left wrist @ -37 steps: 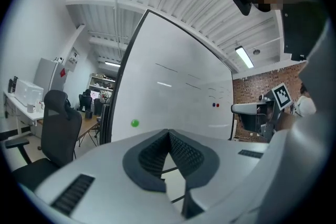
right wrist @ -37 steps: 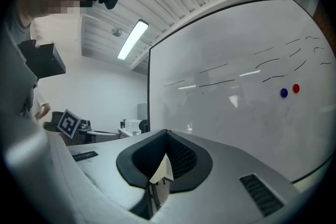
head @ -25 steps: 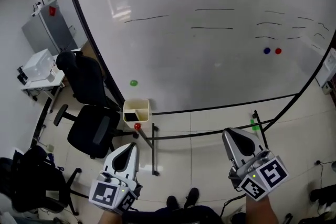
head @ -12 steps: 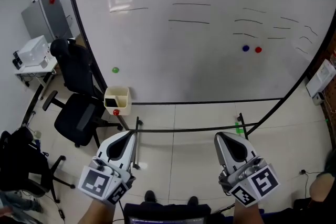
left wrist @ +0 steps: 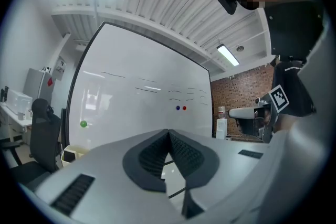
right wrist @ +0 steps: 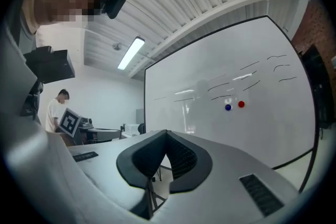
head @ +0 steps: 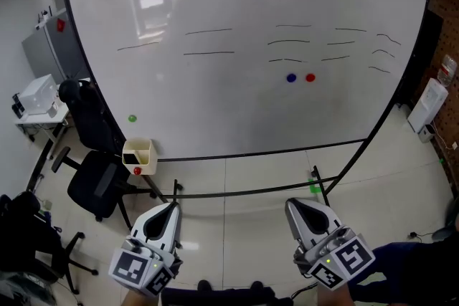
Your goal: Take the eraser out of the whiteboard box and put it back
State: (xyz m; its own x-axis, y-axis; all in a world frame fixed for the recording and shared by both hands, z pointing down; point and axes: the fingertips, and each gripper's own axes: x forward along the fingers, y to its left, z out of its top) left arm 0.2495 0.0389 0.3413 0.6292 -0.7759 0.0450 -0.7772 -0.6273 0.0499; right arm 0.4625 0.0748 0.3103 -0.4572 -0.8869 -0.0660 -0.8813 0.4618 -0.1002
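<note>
The cream whiteboard box (head: 138, 156) hangs at the lower left corner of the big whiteboard (head: 237, 82), with a red magnet (head: 137, 170) on its front. I cannot make out the eraser inside it. My left gripper (head: 166, 208) and right gripper (head: 295, 205) are low in the head view, well short of the board, both pointing at it. Both are shut with nothing between their pads. In the left gripper view the left gripper (left wrist: 168, 134) has its tips touching, and the box (left wrist: 68, 153) is small at the far left. The right gripper (right wrist: 167, 134) is likewise shut.
A black office chair (head: 93, 179) stands just left of the box, beside a small white table (head: 36, 100). The board's black stand legs (head: 237, 191) cross the tiled floor. A green magnet (head: 132, 118), a blue magnet (head: 291, 78) and a red magnet (head: 310, 77) sit on the board.
The board and box have shrunk and slid left in the head view, so the whole board shows now. Both grippers have travelled together and stayed shut.
</note>
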